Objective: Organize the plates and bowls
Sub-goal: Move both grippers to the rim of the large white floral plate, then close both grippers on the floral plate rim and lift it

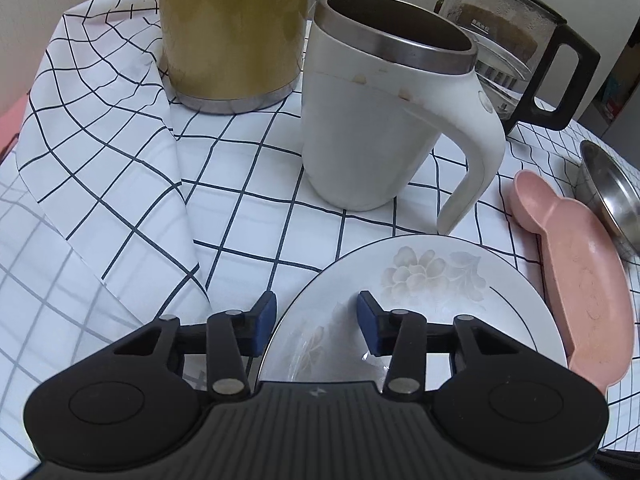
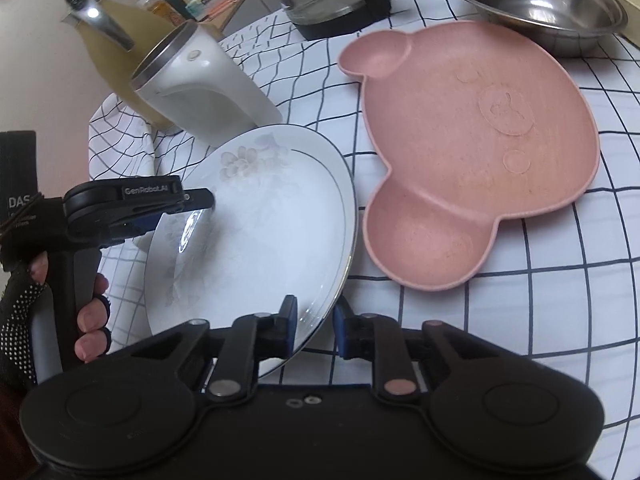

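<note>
A white floral plate [image 1: 420, 292] [image 2: 260, 232] is tilted up off the checked cloth. My left gripper [image 1: 316, 320] is open, its jaws astride the plate's near-left rim; it shows from the side in the right wrist view [image 2: 192, 200]. My right gripper [image 2: 314, 326] is open with its jaws on either side of the plate's near-right rim. A pink bear-shaped divided plate [image 2: 472, 152] [image 1: 580, 280] lies flat just right of the white plate. A steel bowl [image 2: 540, 4] [image 1: 612, 196] sits beyond it.
A white steel-rimmed mug [image 1: 380, 112] [image 2: 200, 80] stands right behind the white plate. A yellow thermos [image 1: 232, 32] and a glass coffee pot [image 1: 516, 40] stand further back. The cloth [image 1: 100, 160] is bunched up at the left.
</note>
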`<state>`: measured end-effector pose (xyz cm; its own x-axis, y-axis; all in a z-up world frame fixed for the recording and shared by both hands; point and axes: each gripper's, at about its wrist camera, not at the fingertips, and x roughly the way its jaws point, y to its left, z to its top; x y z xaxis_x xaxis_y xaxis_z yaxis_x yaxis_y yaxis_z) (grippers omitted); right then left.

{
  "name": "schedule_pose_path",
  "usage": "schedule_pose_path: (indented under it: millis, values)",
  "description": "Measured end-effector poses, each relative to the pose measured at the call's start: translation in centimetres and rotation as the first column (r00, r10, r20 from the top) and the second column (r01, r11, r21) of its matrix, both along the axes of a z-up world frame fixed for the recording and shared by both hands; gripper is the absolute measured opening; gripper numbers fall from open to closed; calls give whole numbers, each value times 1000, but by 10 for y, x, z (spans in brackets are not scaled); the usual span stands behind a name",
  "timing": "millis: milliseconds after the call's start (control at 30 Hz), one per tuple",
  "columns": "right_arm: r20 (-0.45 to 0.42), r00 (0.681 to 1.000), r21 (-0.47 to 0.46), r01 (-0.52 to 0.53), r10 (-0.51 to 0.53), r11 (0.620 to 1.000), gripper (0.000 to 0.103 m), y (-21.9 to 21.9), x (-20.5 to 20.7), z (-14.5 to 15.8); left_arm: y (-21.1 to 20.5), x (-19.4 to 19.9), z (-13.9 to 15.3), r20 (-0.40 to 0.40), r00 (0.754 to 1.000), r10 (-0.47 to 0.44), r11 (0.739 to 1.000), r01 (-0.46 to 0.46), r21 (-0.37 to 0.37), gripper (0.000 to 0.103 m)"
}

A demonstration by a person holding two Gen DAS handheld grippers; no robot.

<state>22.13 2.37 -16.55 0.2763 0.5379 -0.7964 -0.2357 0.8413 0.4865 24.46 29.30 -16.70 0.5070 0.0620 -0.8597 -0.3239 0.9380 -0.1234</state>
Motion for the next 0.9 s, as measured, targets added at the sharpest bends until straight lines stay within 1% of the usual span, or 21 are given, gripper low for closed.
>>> schedule_pose_path:
  millis: [133,367,467,533,700,800,900]
  values:
    - [-2,1000,-7,4,-4,1000,14,0,1,-1,4,2,-1,-9,1000,9,1000,-9,-28,44]
    - [5,1000,-12,1,-1,1000,13,0,1,-1,7,4,-1,-17,1000,14,998,-15,-53,43]
    - [8,1000,-15,0,0,1000,13,0,0,-1,11,1,1,-7,1000,25,997,-26,-66,39]
    - [12,1000,-16,-4,5,1000,13,0,-1,-1,13,-2,2,0,999,36,996,-36,-77,34]
    - [13,1000,-17,8,-8,1000,12,-3,1,0,12,-10,6,3,1000,28,997,-28,-78,26]
    - [18,1000,-21,-3,4,1000,12,-5,-1,2,12,-18,6,-1,1000,32,996,-32,-88,25]
    - [29,999,-25,-32,33,999,12,-8,-5,4,11,-29,5,-2,999,47,992,-47,-119,24]
